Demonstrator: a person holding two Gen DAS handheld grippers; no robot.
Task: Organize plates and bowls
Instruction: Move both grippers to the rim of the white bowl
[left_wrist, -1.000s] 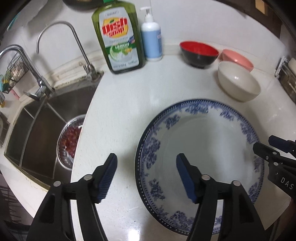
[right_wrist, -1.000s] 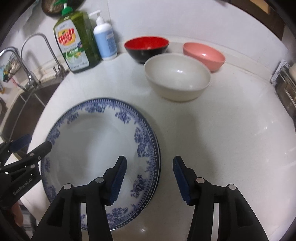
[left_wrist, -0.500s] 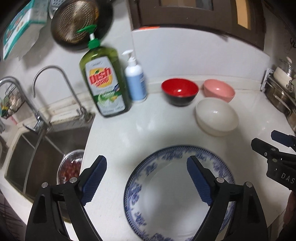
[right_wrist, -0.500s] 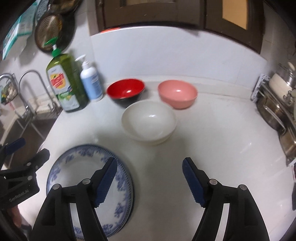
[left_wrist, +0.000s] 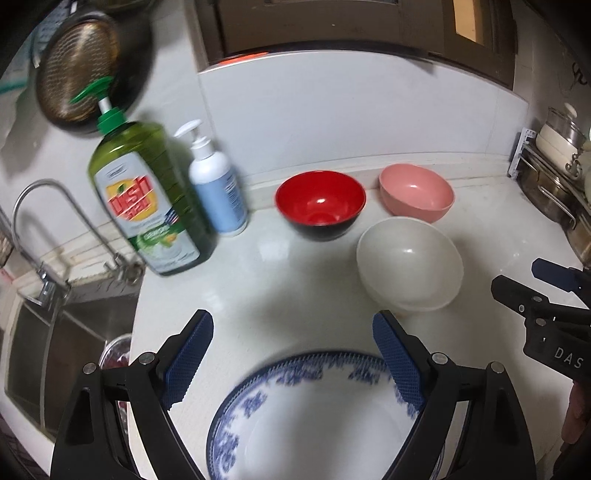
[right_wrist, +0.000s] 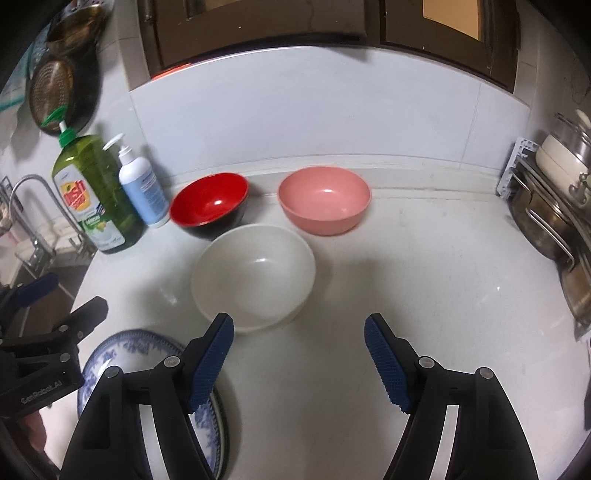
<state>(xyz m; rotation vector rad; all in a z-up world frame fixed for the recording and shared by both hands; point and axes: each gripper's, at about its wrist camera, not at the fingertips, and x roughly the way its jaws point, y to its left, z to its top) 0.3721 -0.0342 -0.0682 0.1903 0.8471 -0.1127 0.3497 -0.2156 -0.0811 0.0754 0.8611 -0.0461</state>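
Left wrist view: the left gripper (left_wrist: 291, 354) is held with its jaws spread wide and nothing between them, above the near edge of the blue-patterned plate (left_wrist: 314, 424), which lies flat on the white counter (left_wrist: 258, 288). From the right wrist, the right gripper (right_wrist: 299, 354) is seen just as wide apart and empty, the white bowl (right_wrist: 255, 280) set just beyond it. Farther back, the red bowl (right_wrist: 208, 203) and pink bowl (right_wrist: 325, 199) are placed side by side near the wall. Dish soap (right_wrist: 92, 195) and a pump bottle (right_wrist: 142, 188) are stood at the far left.
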